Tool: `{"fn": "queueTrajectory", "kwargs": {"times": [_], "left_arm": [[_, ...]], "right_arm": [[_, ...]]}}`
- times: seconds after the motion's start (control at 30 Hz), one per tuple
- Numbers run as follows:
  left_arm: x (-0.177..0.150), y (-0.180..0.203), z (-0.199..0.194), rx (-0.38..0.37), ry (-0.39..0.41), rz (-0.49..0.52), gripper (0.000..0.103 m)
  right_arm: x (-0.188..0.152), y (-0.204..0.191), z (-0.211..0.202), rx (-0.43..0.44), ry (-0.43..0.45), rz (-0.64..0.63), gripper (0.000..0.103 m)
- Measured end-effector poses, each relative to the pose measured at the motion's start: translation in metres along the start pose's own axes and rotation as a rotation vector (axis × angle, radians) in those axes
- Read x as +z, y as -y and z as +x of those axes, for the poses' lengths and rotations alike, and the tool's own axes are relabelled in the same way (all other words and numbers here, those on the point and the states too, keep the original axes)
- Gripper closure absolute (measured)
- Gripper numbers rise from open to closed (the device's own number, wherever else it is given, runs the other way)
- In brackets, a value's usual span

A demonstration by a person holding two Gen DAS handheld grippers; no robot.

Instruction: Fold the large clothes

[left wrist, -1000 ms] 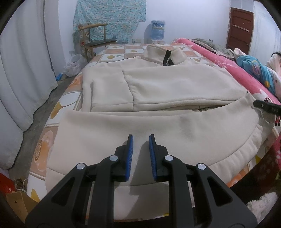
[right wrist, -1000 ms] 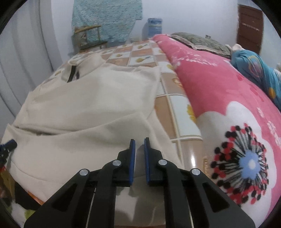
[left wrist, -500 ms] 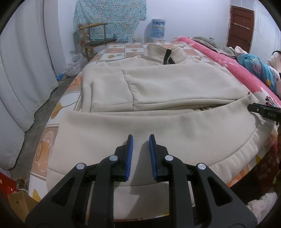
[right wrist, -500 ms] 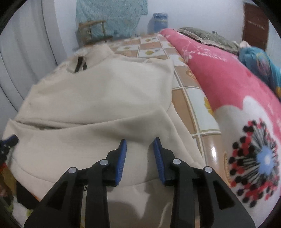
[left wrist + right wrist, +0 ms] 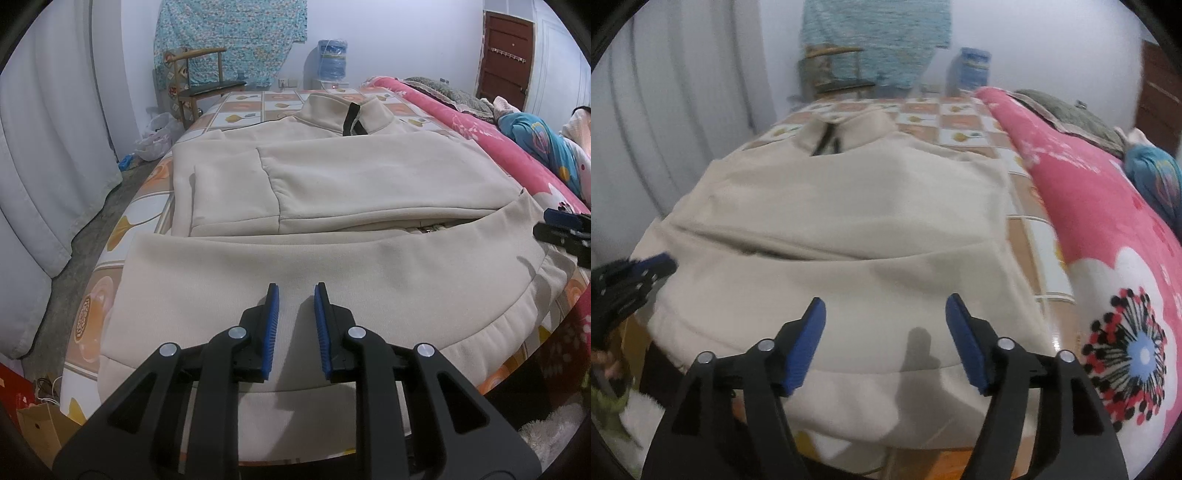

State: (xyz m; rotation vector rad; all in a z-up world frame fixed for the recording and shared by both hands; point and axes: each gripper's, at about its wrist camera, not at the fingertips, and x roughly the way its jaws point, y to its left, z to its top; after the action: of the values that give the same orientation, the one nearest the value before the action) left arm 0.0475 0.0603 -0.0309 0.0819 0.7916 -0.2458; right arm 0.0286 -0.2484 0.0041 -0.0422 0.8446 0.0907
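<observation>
A cream sweatshirt (image 5: 369, 184) lies flat on the bed, its collar (image 5: 332, 110) at the far end. The lower part (image 5: 332, 258) is folded up over the body. My left gripper (image 5: 295, 288) sits on the near left of that fold. Its blue pads stand narrowly apart with cream fabric filling the gap, so it is shut on the sweatshirt. From the right wrist, the left gripper (image 5: 646, 269) shows at the garment's left corner. My right gripper (image 5: 884, 302) hovers over the near right of the sweatshirt (image 5: 849, 192), its jaws opening wide and no pad pressing cloth. The right gripper (image 5: 561, 229) stands just off the fold's right corner.
The bed has a tile-patterned sheet (image 5: 147, 206). A pink floral blanket (image 5: 1108, 221) is bunched along the right, and a person in blue (image 5: 546, 147) lies beyond it. White curtains (image 5: 44, 147) hang on the left. A wooden chair (image 5: 203, 74) and a water bottle (image 5: 332, 55) stand at the back wall.
The right gripper's jaws went from shut on the fabric to wide apart, letting the cloth go, and it slid sideways off the fold's corner. The left gripper kept still.
</observation>
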Motion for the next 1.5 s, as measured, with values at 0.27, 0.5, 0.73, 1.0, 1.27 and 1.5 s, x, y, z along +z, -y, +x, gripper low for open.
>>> {"fn": "queueTrajectory", "kwargs": {"times": [0.27, 0.5, 0.73, 1.0, 1.27, 1.5], "left_arm": [[0.0, 0.0, 0.0, 0.0, 0.0, 0.001, 0.084], [0.0, 0.0, -0.001, -0.001, 0.0, 0.0, 0.081], [-0.002, 0.002, 0.0, 0.001, 0.002, 0.008, 0.077], [-0.002, 0.002, 0.0, 0.002, 0.002, 0.009, 0.076], [-0.002, 0.002, 0.0, 0.002, 0.002, 0.01, 0.076], [-0.004, 0.005, 0.0, 0.007, 0.001, 0.021, 0.068]], "right_arm": [[-0.014, -0.023, 0.013, 0.026, -0.06, -0.057, 0.033], [-0.021, -0.018, 0.021, 0.037, -0.061, -0.03, 0.024], [-0.021, -0.017, 0.022, 0.032, -0.054, -0.036, 0.023], [-0.021, -0.017, 0.022, 0.032, -0.053, -0.037, 0.023], [-0.021, -0.017, 0.022, 0.032, -0.052, -0.038, 0.023], [-0.021, -0.017, 0.022, 0.032, -0.052, -0.037, 0.022]]}}
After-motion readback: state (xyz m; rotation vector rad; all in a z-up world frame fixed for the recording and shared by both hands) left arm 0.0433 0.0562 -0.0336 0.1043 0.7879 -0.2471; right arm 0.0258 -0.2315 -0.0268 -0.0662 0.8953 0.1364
